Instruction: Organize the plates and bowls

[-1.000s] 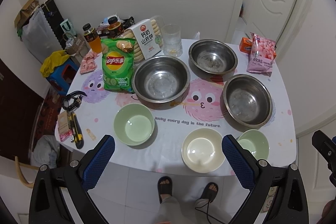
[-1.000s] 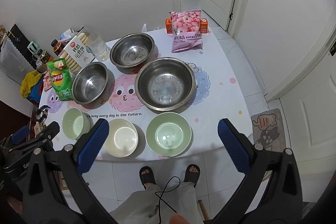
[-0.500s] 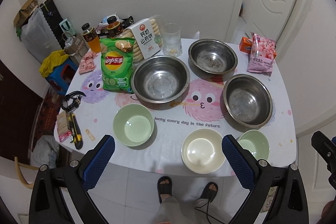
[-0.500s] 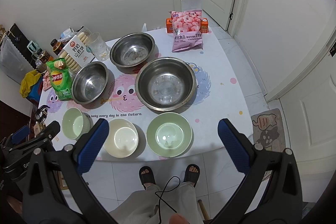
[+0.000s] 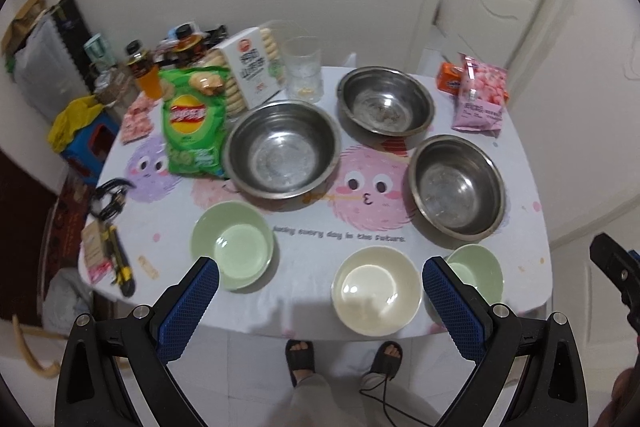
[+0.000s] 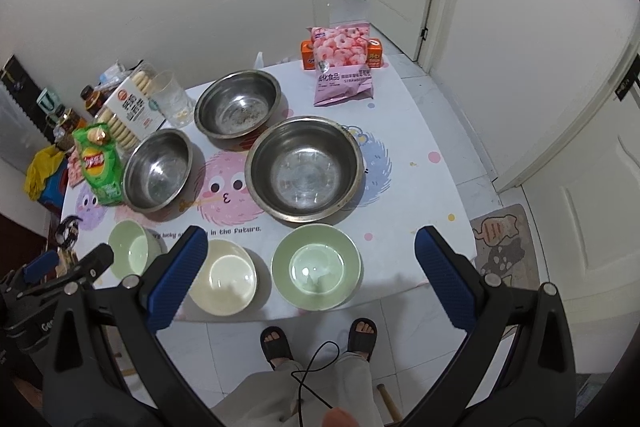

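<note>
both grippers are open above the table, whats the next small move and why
Probably lower the right gripper onto the near rim of the green bowl below it. Both grippers are open and empty, no bowls are stacked yet, and that bowl lies between its fingers.

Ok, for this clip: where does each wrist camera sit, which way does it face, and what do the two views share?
Left wrist: above the table's near edge, left of centre, looking down and forward; open left gripper, sandalled feet.
Right wrist: above the near edge further right, looking down toward the doors; open right gripper, feet and trouser legs, the left gripper's body at lower left.
Shared: three steel bowls, two green bowls, the cream bowl, chips bag.
</note>
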The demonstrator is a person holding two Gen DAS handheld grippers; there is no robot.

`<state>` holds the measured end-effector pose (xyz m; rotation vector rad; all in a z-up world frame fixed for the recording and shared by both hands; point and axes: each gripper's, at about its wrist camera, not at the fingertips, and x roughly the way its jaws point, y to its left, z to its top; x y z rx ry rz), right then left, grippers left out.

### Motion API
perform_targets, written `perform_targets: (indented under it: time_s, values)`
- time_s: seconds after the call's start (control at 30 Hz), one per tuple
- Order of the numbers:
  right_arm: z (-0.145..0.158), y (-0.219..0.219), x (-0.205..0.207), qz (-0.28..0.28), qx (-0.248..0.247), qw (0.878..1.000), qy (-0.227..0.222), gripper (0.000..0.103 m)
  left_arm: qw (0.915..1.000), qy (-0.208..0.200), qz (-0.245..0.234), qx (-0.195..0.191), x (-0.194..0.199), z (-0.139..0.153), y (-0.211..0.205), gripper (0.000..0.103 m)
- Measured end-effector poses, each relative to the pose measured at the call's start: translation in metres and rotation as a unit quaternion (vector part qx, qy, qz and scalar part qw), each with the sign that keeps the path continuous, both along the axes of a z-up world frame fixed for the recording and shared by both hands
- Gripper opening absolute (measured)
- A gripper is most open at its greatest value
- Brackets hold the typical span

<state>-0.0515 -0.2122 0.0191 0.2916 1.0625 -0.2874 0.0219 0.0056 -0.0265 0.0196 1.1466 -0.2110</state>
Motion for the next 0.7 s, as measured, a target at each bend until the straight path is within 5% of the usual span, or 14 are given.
perform_targets:
  time_s: [0.37, 0.53, 0.7]
  values:
    - [-0.022, -0.010, 0.008, -0.063, 0.014, 0.998, -0.022, 0.103, 0.9912, -0.009, -0.130, 0.025, 0.028, -0.030, -0.044, 0.103]
    - [-0.048, -0.032, 0.031, -0.067, -0.005, 0.998, -0.002, 0.103, 0.9895, 0.033, -0.140, -0.017, 0.055, -0.064, -0.070, 0.103]
    - [-0.104, -0.077, 0.066, -0.073, 0.048, 0.995, 0.036, 0.103, 0.9928, 0.042, -0.112, -0.009, 0.083, -0.100, -0.101, 0.103]
